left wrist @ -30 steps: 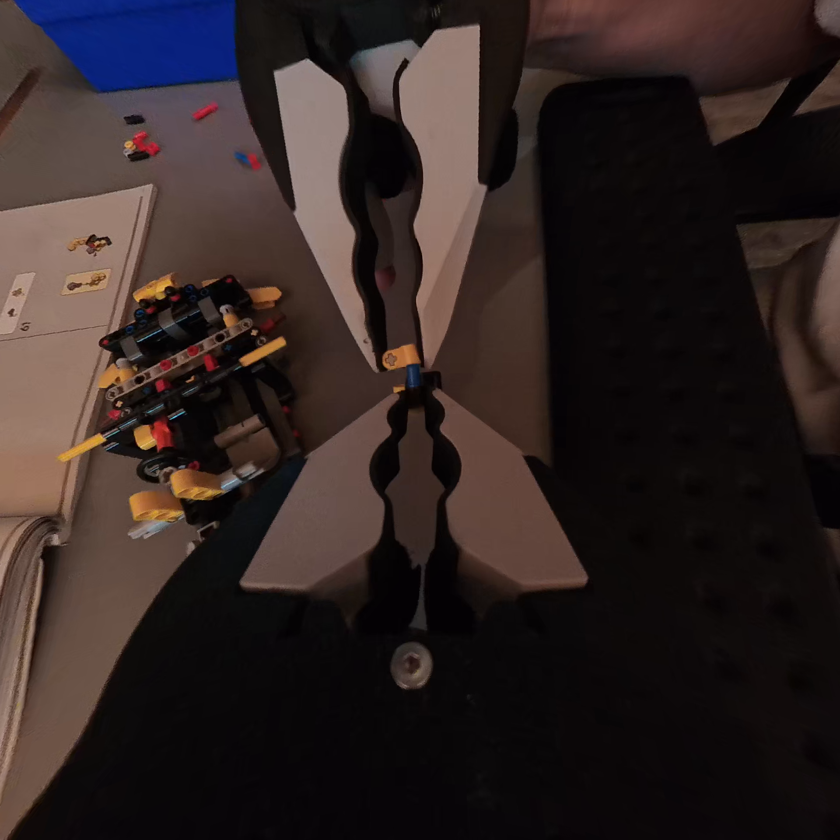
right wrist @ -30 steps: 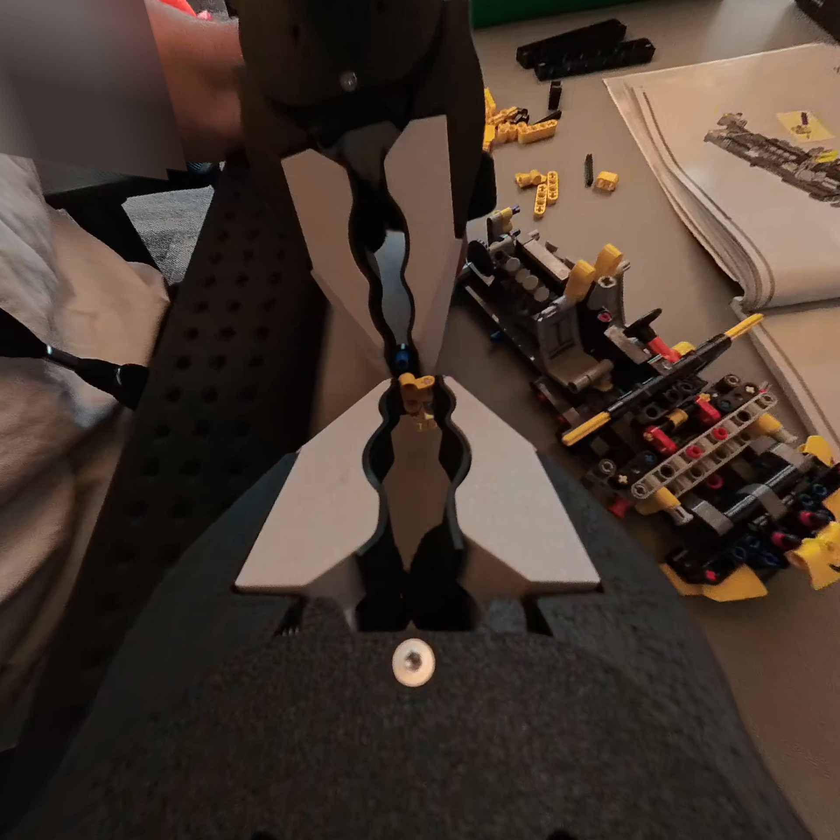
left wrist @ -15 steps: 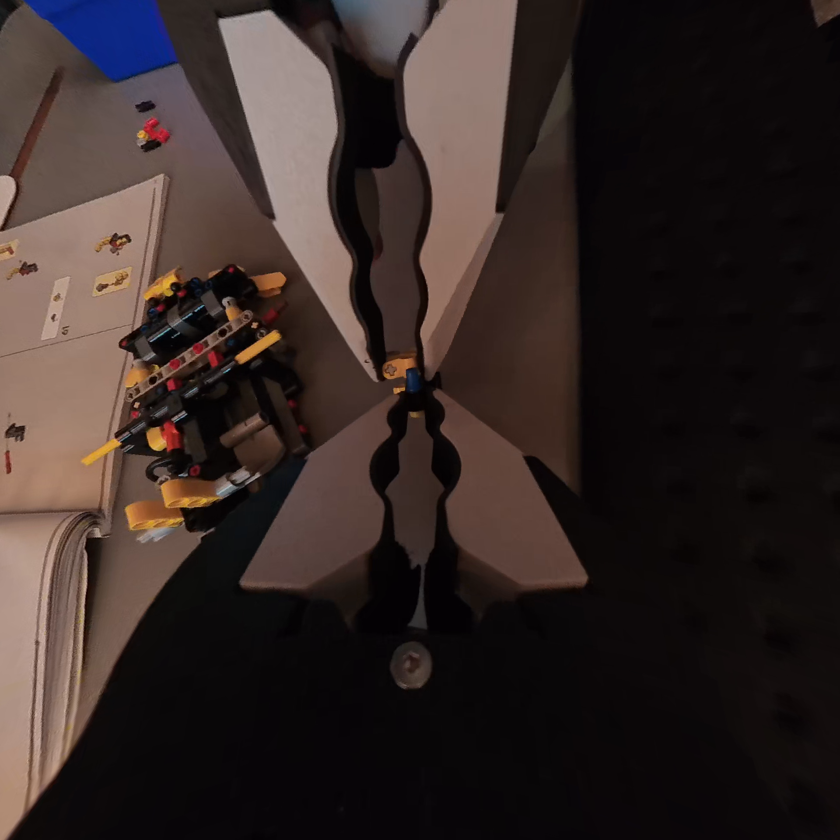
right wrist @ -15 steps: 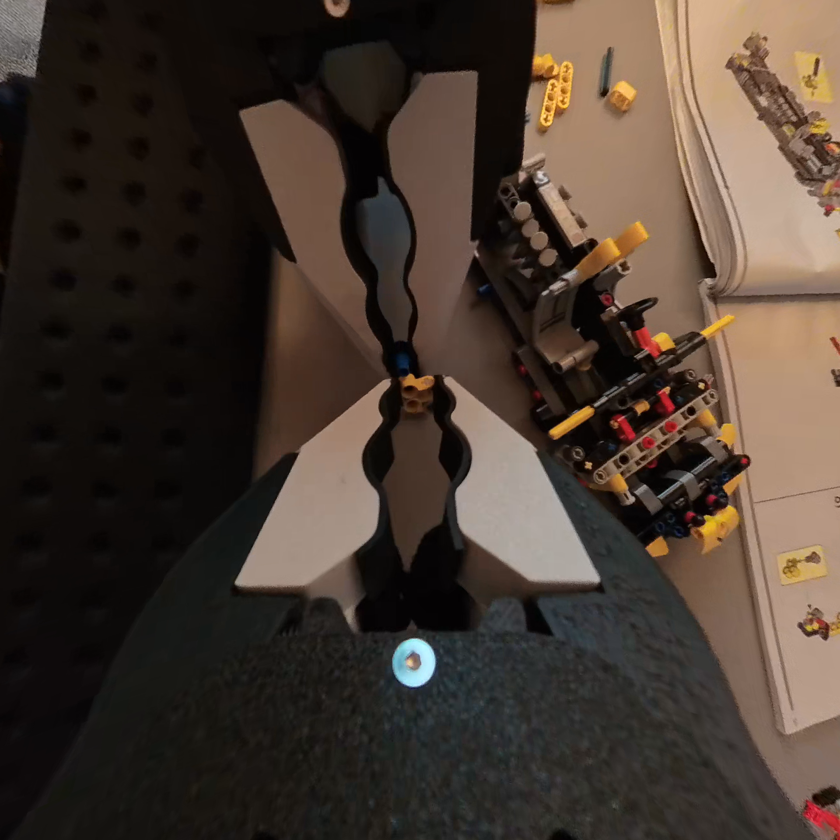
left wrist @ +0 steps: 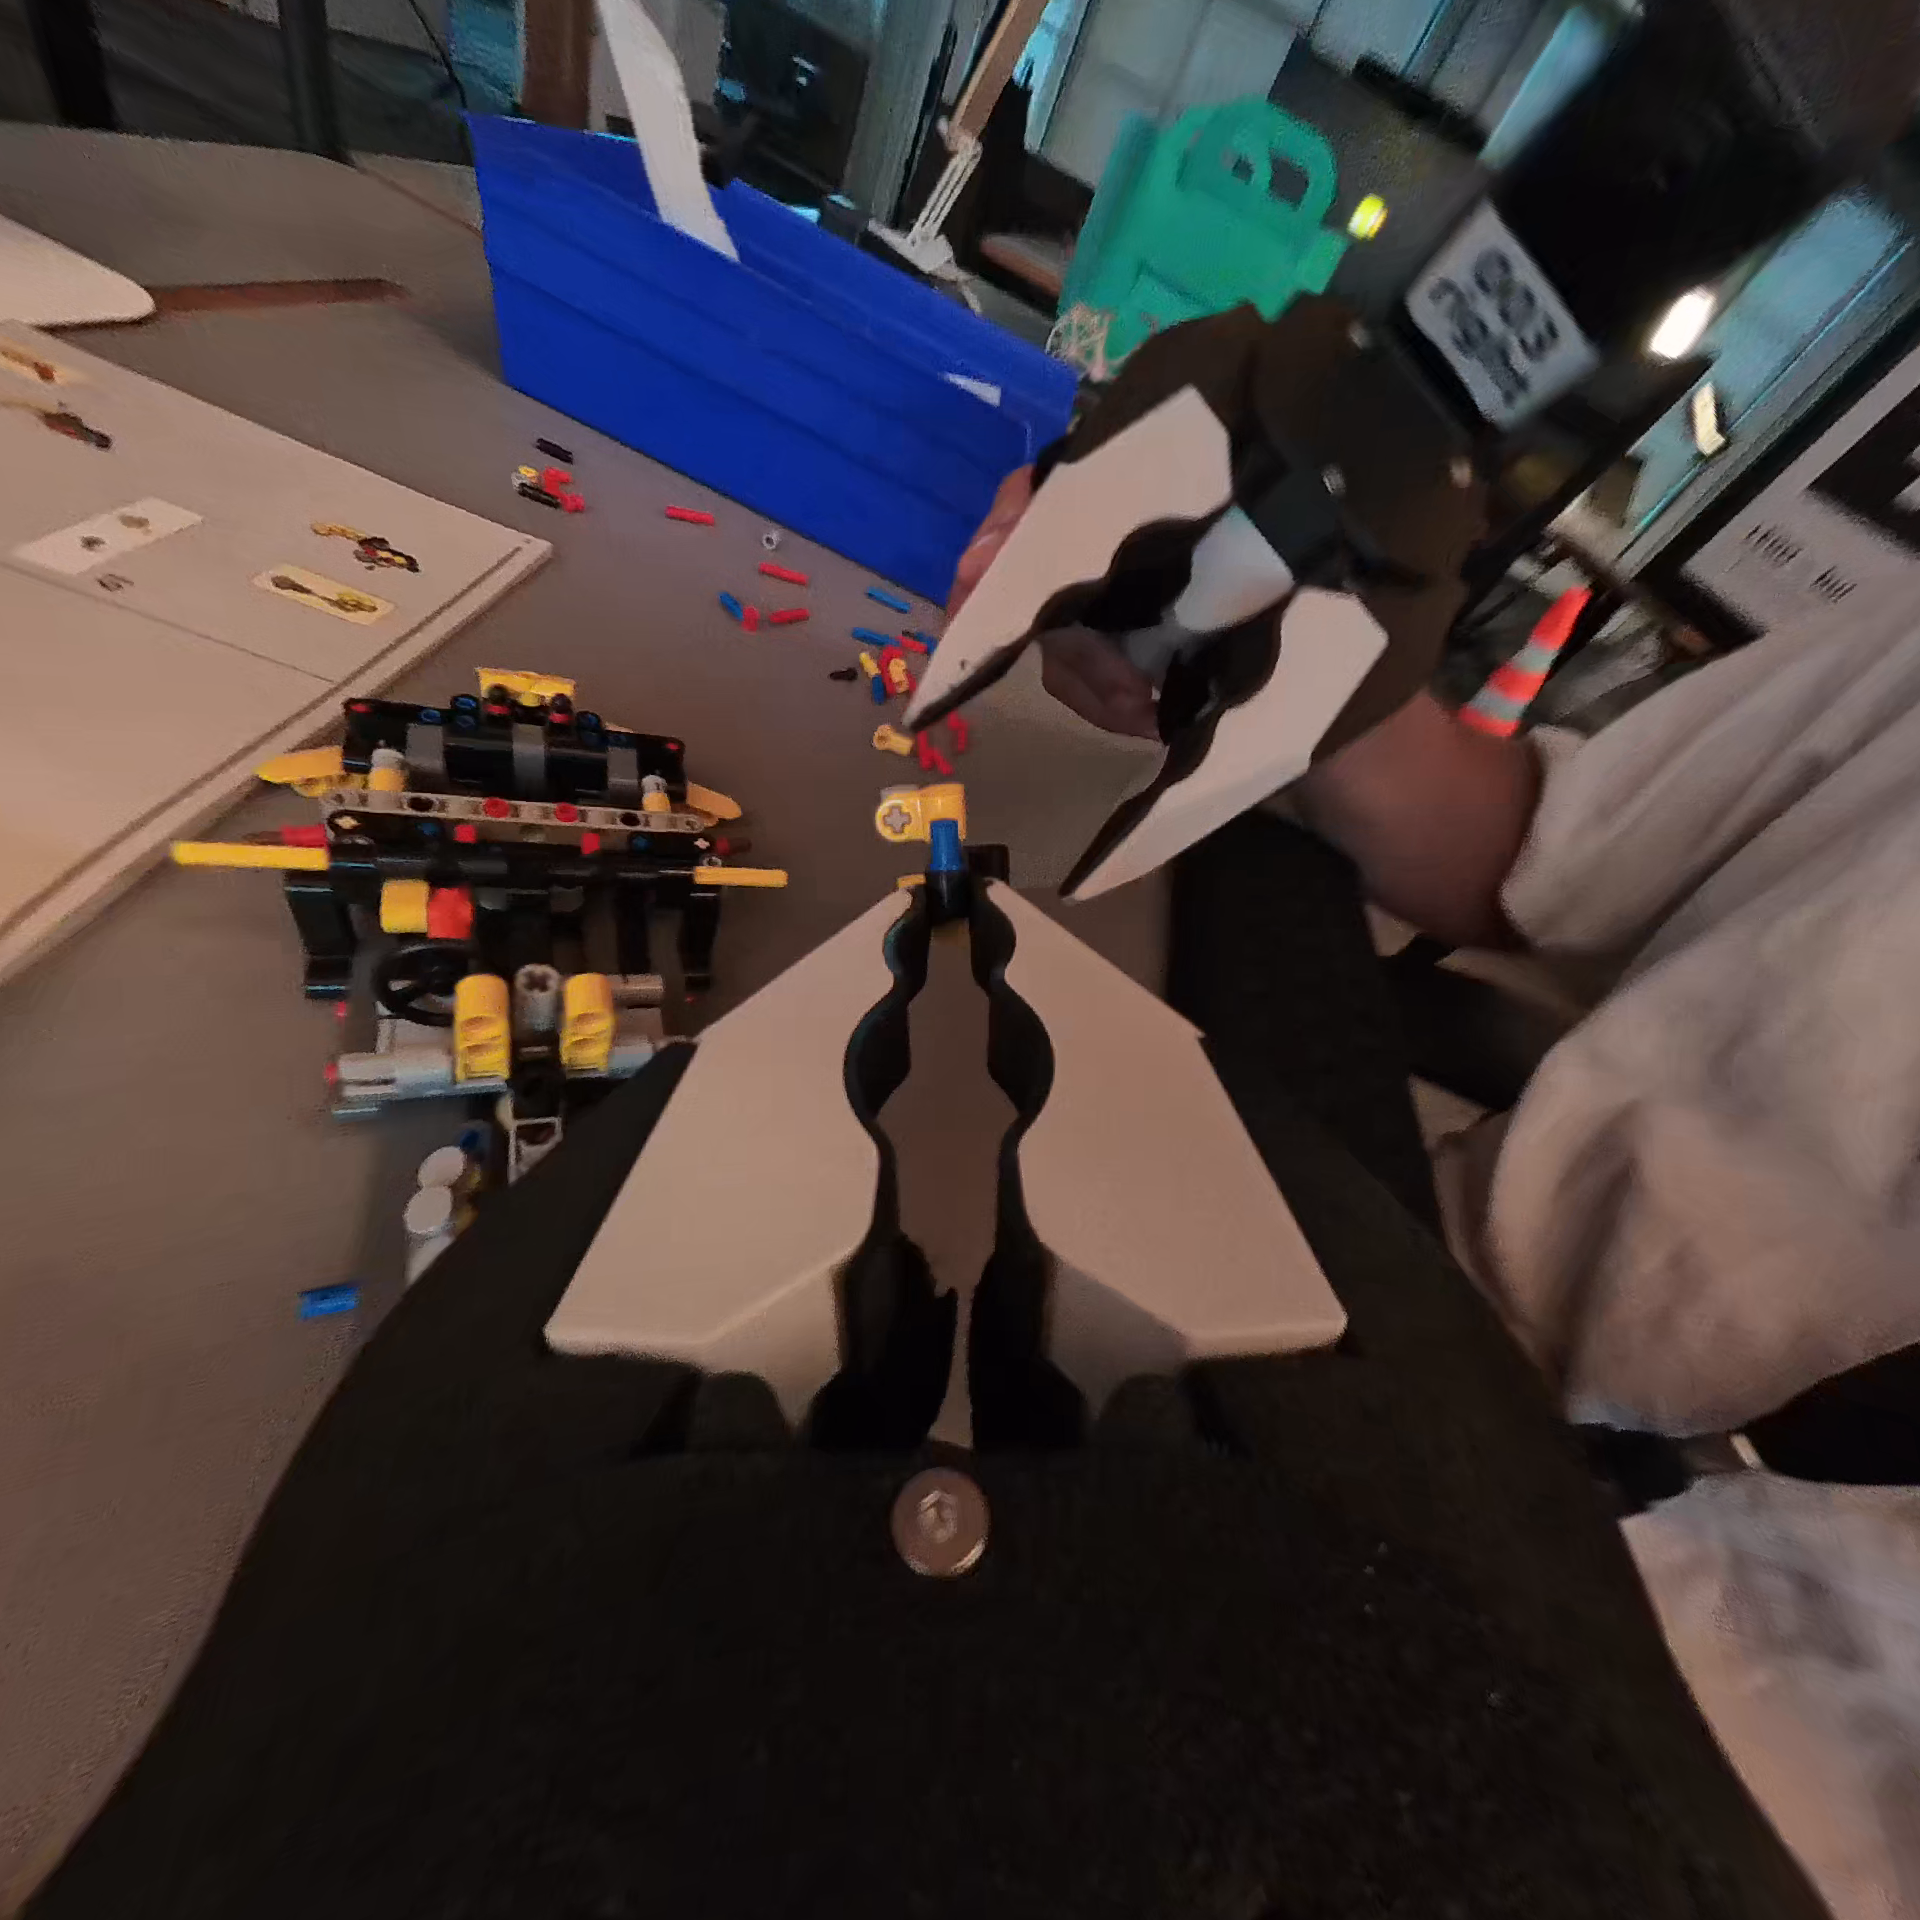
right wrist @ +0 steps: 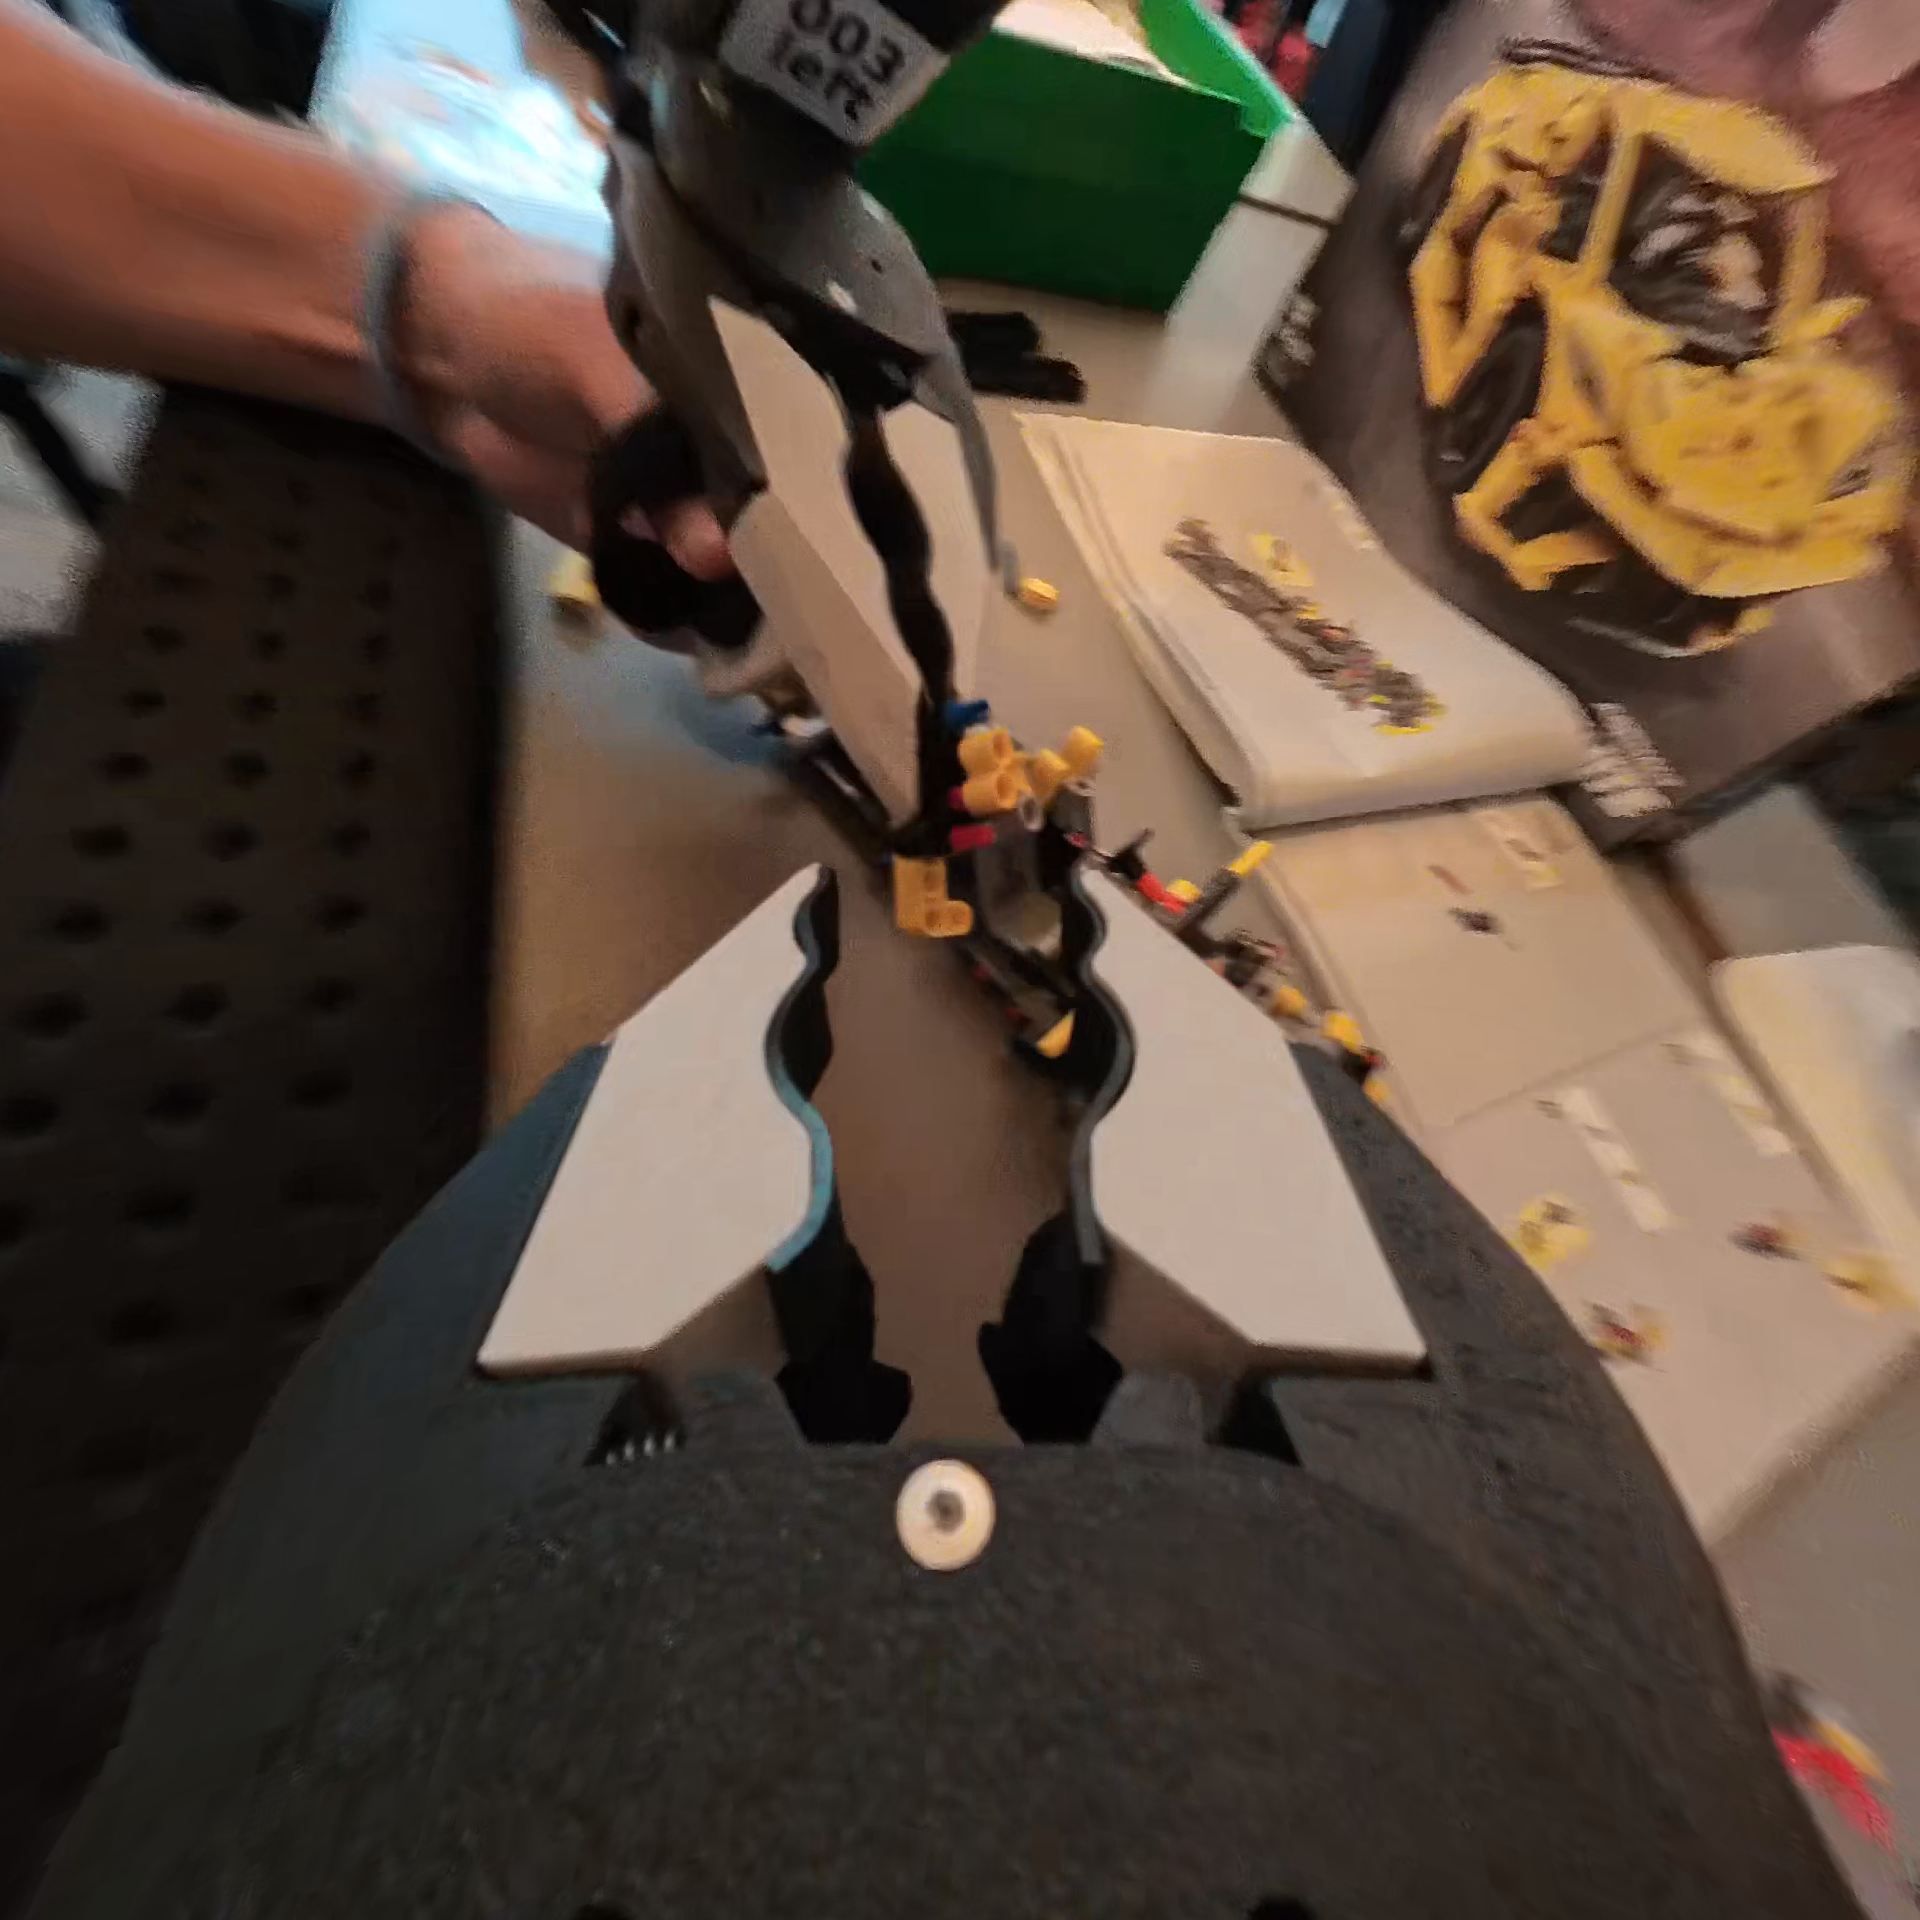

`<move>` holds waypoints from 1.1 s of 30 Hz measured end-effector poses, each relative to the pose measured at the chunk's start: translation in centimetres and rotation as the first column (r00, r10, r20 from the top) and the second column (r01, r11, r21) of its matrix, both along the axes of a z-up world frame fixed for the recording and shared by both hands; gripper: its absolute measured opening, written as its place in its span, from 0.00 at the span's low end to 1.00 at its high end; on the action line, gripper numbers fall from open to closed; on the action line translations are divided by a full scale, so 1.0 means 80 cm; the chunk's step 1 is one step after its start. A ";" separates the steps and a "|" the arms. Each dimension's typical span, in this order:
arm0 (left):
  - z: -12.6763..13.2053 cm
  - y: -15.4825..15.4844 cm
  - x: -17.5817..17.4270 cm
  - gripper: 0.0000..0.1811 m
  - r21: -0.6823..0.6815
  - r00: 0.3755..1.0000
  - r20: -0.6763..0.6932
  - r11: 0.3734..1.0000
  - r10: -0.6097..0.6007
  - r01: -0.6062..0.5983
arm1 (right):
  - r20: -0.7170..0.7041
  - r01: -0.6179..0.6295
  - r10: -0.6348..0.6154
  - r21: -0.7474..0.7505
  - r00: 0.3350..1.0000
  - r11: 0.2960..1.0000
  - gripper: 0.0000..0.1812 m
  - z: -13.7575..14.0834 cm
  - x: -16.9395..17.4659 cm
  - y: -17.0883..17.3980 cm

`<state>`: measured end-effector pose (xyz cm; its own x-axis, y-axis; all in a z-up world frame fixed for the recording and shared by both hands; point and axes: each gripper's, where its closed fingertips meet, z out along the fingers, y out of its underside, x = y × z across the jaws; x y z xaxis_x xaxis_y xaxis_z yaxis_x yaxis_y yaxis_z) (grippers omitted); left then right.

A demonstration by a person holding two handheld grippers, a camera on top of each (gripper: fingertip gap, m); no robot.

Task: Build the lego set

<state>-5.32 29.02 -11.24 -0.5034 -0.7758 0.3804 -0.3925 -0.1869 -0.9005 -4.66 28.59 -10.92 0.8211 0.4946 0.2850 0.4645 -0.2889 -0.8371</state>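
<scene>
Since half a second ago the right gripper [left wrist: 987, 800] has let go of the yellow connector [left wrist: 921, 814] and drawn back, its fingers now spread with nothing between them.

Left wrist view: the left gripper [left wrist: 948, 891] is pinched tight on one blue pin [left wrist: 943, 844], which carries the one yellow connector at its far end. One half-built model [left wrist: 488, 862] sits on the table [left wrist: 156, 1195] to the left, beside one instruction booklet [left wrist: 208, 582] and one blue bin [left wrist: 748, 353].

Right wrist view: blurred; the right gripper [right wrist: 951, 904] gapes wide, with the connector [right wrist: 928, 896] ahead and one green bin [right wrist: 1049, 177] far off.

If the connector is only half seated on the pin, it could drop off.
</scene>
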 end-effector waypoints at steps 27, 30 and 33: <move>-0.002 -0.012 0.001 0.04 -0.206 0.996 -0.082 0.979 -0.018 0.001 | 0.439 0.089 -0.135 0.124 0.888 0.988 0.15 -0.016 -0.011 0.028; -0.004 -0.013 0.000 0.04 -0.196 0.996 -0.090 0.981 -0.026 0.008 | 0.449 0.082 -0.132 0.129 0.884 0.988 0.14 -0.018 -0.011 0.027; -0.005 -0.015 0.001 0.04 -0.184 0.995 -0.091 0.983 -0.033 0.015 | 0.465 0.068 -0.123 0.133 0.876 0.989 0.15 -0.019 -0.011 0.024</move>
<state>-5.28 27.79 -11.68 -0.4767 -0.6768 0.5609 -0.4794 -0.3347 -0.8113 -5.56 30.55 -12.47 0.6176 0.3636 0.6974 0.7864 -0.2719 -0.5547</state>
